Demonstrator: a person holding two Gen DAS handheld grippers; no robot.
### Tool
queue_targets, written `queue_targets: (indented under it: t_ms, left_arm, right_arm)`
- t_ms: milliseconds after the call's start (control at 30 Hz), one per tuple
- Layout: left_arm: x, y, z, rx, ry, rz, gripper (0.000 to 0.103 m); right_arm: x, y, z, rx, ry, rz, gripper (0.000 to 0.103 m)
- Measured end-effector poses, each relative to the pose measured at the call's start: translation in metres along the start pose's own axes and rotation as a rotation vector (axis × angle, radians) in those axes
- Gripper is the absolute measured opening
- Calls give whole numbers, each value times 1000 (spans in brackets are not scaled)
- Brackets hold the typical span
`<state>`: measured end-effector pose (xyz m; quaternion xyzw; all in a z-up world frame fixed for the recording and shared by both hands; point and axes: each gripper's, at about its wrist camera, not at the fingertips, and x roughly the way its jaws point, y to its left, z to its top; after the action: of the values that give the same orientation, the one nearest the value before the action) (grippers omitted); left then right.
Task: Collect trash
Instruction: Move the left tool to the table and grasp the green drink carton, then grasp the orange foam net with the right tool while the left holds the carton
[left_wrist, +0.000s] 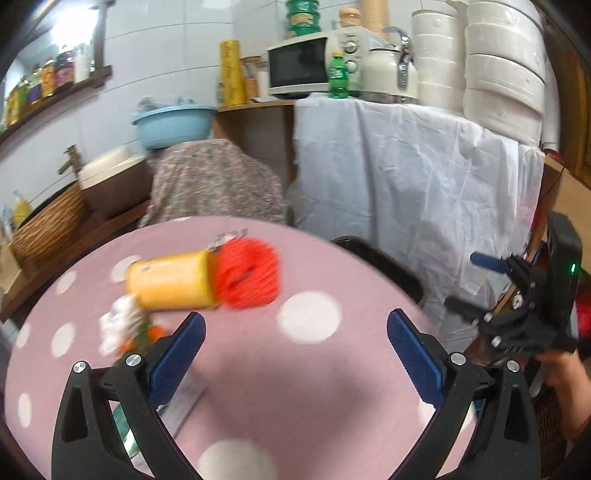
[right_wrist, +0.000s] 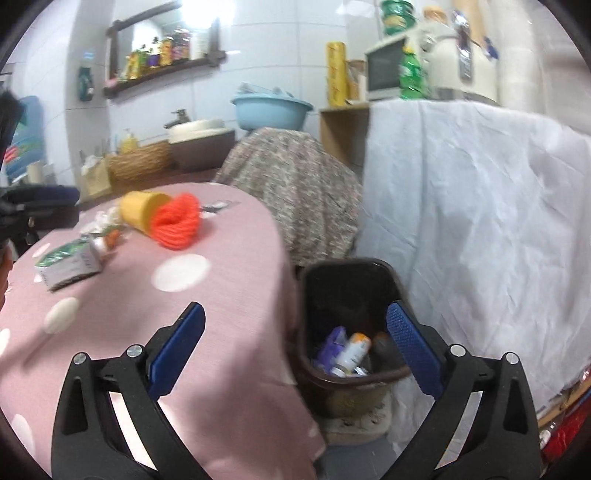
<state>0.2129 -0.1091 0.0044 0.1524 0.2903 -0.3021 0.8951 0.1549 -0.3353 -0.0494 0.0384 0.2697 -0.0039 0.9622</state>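
Dark brown trash bin (right_wrist: 347, 328) holds a white-orange bottle (right_wrist: 352, 352) and purple wrapper (right_wrist: 332, 347).

Left wrist view above pink table (left_wrist: 258, 387), right wrist view over bin (right_wrist: 343, 325); both facing counter

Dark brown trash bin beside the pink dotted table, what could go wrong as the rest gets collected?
The dark brown plastic trash bin stands below the table edge, so a drop from up there could miss. The orange yarn coil touches the tipped yellow cup; grabbing one may drag the other.
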Motion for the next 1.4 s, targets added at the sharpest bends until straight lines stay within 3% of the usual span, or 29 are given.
queue_targets:
  t_ms: [167, 367, 533, 633, 800, 900, 1033, 1133, 1400]
  left_arm:
    - [-13, 36, -28, 89, 66, 116, 98]
    - [7, 79, -40, 202, 229, 138, 98]
    - [24, 89, -44, 255, 329, 126, 98]
    - [35, 89, -45, 301, 370, 142, 89]
    - [49, 93, -47, 304, 438, 142, 65]
    - [48, 91, -48, 326, 436, 175, 58]
    - [38, 92, -47, 262, 425, 160, 57]
    - [22, 91, -49, 235, 380, 175, 54]
    - [-37, 105, -61, 13, 212, 149, 47]
  right_arm:
    - [-2, 32, 3, -47, 16, 71, 97]
    - [-11, 56, 4, -68, 23, 111, 97]
    - [-13, 63, -1, -68, 45, 111, 97]
    - [-13, 62, -2, -70, 53, 114, 97]
    - [-12, 60, 1, -58, 59, 132, 97]
    - [-11, 63, 4, -63, 56, 150, 97]
    - [-1, 76, 13, -91, 70, 190, 97]
    - [10, 88, 24, -98, 76, 251, 97]
    - [68, 113, 59, -141, 167, 301, 97]
